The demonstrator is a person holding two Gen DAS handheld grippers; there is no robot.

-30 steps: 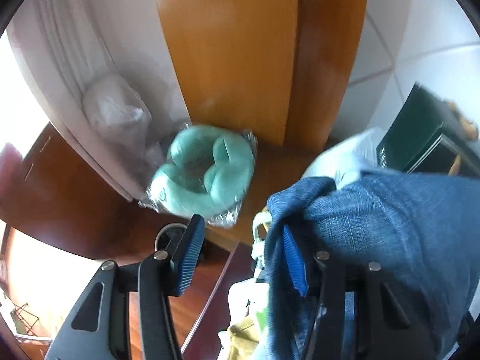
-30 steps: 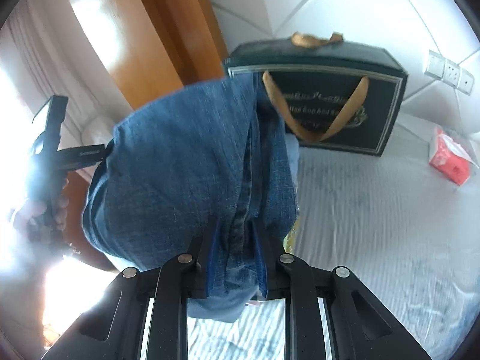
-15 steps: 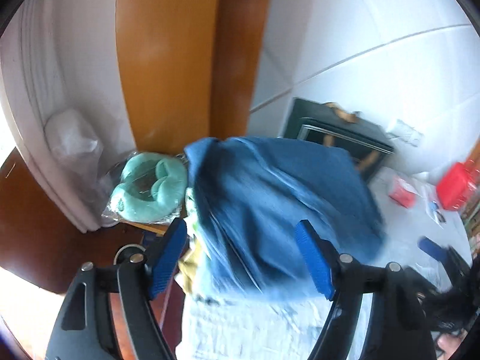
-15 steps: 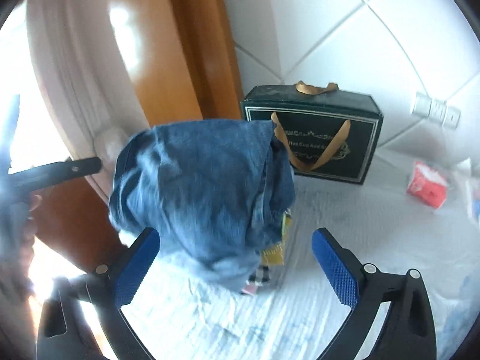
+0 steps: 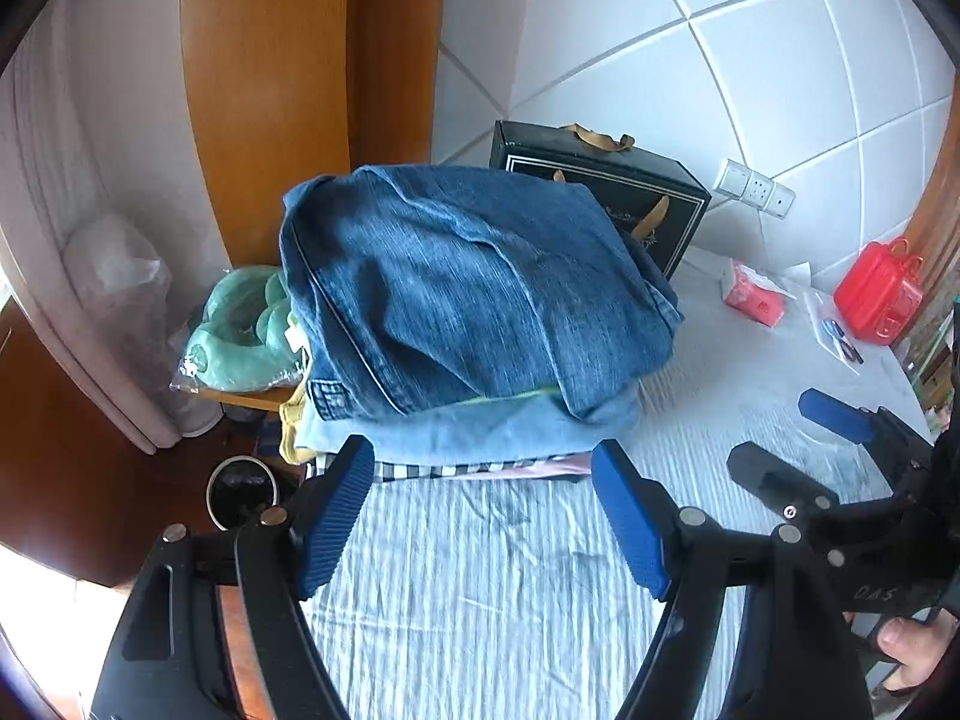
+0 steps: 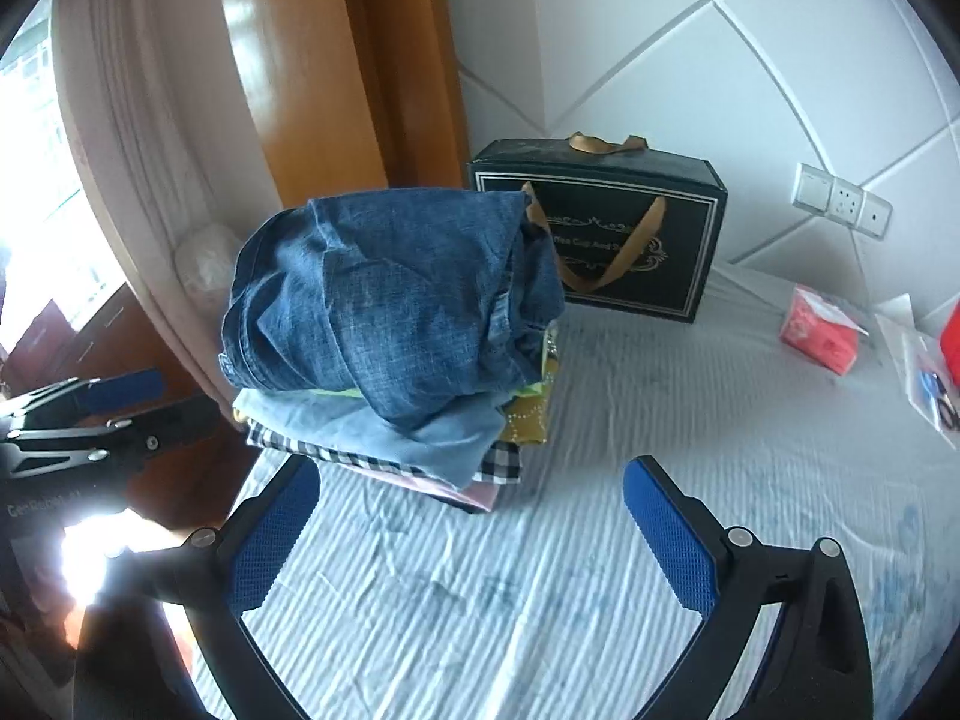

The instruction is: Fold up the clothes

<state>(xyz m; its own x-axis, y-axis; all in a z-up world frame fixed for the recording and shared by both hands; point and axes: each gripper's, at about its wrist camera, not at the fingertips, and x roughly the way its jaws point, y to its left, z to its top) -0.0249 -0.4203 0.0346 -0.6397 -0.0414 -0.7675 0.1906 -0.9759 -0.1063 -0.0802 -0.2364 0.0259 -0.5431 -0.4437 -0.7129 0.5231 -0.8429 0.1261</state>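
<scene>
Nearest us, our left tool (image 5: pixel 480 516) and right tool (image 6: pixel 471 531) hung over the striped bed sheet (image 6: pixel 540 588), both spread wide and holding nothing. Beyond them, the folded jeans (image 5: pixel 468 294) topped a stack of clothes (image 6: pixel 384 438). Behind stood 1 black gift bag (image 6: pixel 630 234).
</scene>
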